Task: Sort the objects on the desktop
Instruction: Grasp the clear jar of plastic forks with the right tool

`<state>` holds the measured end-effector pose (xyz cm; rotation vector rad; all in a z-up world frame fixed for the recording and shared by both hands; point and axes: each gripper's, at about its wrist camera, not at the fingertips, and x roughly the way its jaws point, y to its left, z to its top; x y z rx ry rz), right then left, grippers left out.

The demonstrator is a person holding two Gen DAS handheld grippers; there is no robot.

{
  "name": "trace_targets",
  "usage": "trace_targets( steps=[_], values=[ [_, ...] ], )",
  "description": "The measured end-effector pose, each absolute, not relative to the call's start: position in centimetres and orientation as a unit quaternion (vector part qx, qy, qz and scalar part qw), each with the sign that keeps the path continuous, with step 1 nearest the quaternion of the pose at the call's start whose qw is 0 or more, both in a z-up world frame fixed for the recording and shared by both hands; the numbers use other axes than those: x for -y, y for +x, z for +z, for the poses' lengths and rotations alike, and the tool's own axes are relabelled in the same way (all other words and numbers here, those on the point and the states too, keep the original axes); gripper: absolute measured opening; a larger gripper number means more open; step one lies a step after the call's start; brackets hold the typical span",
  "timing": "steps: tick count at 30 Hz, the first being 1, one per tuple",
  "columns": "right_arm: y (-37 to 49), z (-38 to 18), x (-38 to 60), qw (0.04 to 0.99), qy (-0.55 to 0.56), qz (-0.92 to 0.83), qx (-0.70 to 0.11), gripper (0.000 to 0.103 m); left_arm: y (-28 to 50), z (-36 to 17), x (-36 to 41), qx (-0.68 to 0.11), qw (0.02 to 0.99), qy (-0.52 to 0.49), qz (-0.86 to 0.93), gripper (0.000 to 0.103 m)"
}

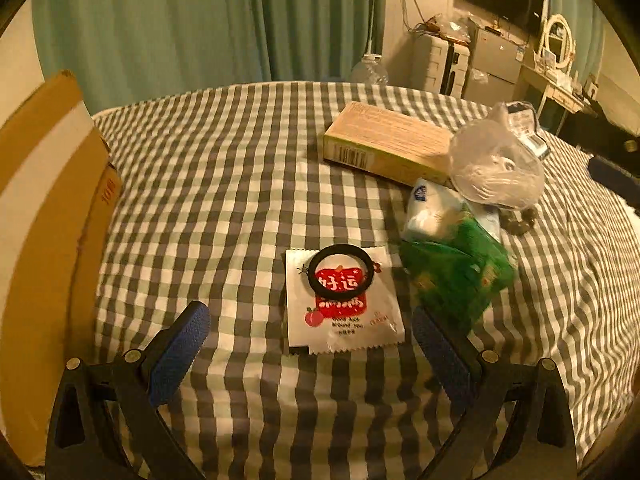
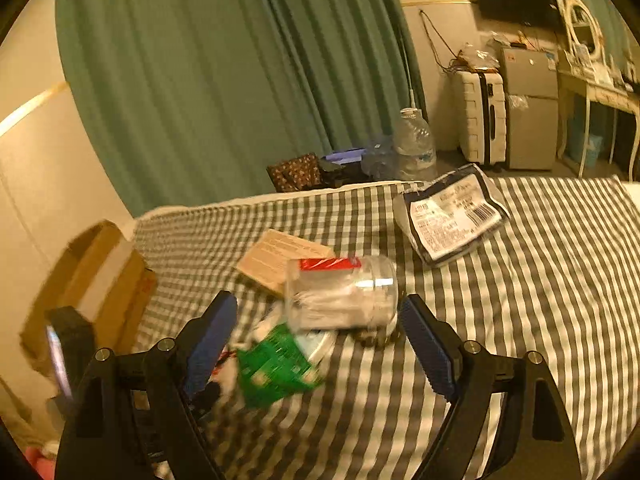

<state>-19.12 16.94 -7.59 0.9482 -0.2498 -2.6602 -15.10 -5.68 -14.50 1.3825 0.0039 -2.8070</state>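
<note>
Both grippers' fingers (image 1: 180, 356) wide apart.

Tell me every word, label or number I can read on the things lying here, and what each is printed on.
"好运" in white on red: white sachet under the black ring.
Small lines lower on the sachet: too blurred.
Red print on the cardboard box: unreadable.
Barcode and fine print on the tan carton: too small.
Label and barcode on the black-edged packet: too small.
Green packet: blurred.
</note>
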Motion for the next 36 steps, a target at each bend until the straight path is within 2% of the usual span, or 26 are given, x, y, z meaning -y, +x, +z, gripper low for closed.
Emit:
trace_targets(
  steps=[6,11,17,22,26,28,29,34,36],
  values=[
    [-21.9,-9.4,-16.1,0.156,0.339,-0.925,0.073,0.084,-16.2,-15.9,6.4,-0.031,0.002,0.45,-0.892,0.103],
    [-23.3,-10.5,-14.9,0.152,0.34,-0.927,0.038,0.084,-16.1,-16.7,5.2,-0.005,-0.013,0.45,-0.893,0.103],
    [-24.1,-11.7,-14.1,0.123,0.347,-0.93,-0.008,0.092,-16.1,-17.0,4.5,0.006,-0.027,0.447,-0.894,0.103],
    [-24.3,-12.6,-14.1,0.126,0.361,-0.924,-0.009,0.094,-16.2,-17.0,3.7,0.002,-0.043,0.447,-0.894,0.103],
    [-25.0,-13.1,-14.8,0.134,0.37,-0.919,0.024,0.094,-16.2,-16.8,3.4,0.011,-0.056,0.444,-0.894,0.091],
    [-24.7,-12.8,-15.2,0.136,0.366,-0.92,0.037,0.091,-16.0,-16.4,3.2,0.018,-0.061,0.44,-0.896,0.08],
    [-24.7,-12.6,-15.3,0.135,0.367,-0.92,0.039,0.09,-16.1,-16.2,3.1,0.021,-0.062,0.437,-0.897,0.071],
    [-24.0,-11.8,-15.8,0.129,0.369,-0.919,0.044,0.09,-16.1,-15.8,3.2,0.023,-0.061,0.433,-0.899,0.063],
    [-23.5,-11.5,-16.1,0.132,0.369,-0.919,0.049,0.09,-15.9,-15.5,3.5,0.024,-0.06,0.428,-0.901,0.043]
  ],
)
